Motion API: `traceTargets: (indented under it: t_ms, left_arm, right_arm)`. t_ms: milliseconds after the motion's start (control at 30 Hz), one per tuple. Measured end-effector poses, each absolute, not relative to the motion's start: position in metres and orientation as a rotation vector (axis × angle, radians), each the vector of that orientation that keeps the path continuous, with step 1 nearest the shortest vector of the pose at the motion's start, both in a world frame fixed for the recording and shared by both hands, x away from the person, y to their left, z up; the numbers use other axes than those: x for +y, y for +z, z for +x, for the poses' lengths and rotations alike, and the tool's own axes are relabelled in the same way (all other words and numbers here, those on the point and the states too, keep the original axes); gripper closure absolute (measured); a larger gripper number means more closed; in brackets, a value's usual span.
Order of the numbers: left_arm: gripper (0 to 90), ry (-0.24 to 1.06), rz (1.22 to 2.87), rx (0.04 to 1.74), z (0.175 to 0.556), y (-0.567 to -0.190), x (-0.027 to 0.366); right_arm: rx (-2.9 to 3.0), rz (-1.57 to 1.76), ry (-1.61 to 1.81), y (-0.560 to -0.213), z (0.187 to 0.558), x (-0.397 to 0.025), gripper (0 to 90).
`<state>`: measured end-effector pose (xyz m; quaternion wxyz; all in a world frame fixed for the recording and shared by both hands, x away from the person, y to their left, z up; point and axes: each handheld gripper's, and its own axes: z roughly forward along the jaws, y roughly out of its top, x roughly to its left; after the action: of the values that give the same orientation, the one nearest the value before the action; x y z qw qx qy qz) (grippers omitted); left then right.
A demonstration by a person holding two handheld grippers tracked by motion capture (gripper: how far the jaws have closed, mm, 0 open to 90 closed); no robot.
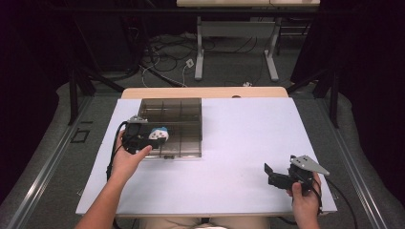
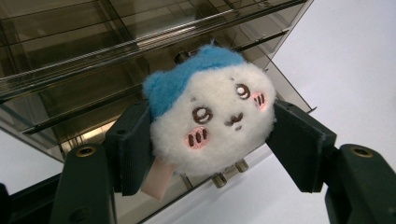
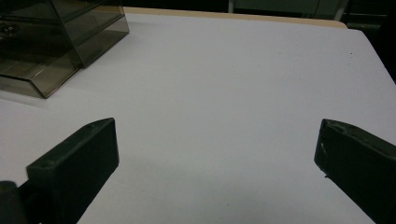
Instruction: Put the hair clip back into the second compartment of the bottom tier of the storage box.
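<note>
White table [image 1: 239,143], dim cabled floor; left claw [image 2: 210,140] pinches plush [image 2: 212,109], right claw [image 3: 215,158] spread.

White plush toy [image 2: 212,123] with blue cap, pink striped cheeks, brown stitched eyes and mouth, pale pink tag at 7 o'clock. Clamped by 2 black jaws of left gripper [image 2: 212,140]. Smoky brown translucent organizer box [image 1: 184,114]. White table [image 1: 239,138], tan edge at 12 o'clock.

White-topped table [image 1: 239,143]; a smoked clear compartment box [image 1: 179,114] rests on its far-left part.
</note>
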<state>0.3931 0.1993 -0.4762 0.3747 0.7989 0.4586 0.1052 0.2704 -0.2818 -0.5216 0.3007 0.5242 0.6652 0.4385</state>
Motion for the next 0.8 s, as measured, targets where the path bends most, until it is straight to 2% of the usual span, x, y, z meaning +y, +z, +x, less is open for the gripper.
traceTargets:
  t_ms: [800]
  left_arm:
    - [34.6,0.29,2.098,1.134,0.397,-0.503,0.178]
  right_arm:
    - [1.772,1.368,1.163,-0.523,0.272,-0.283,0.0]
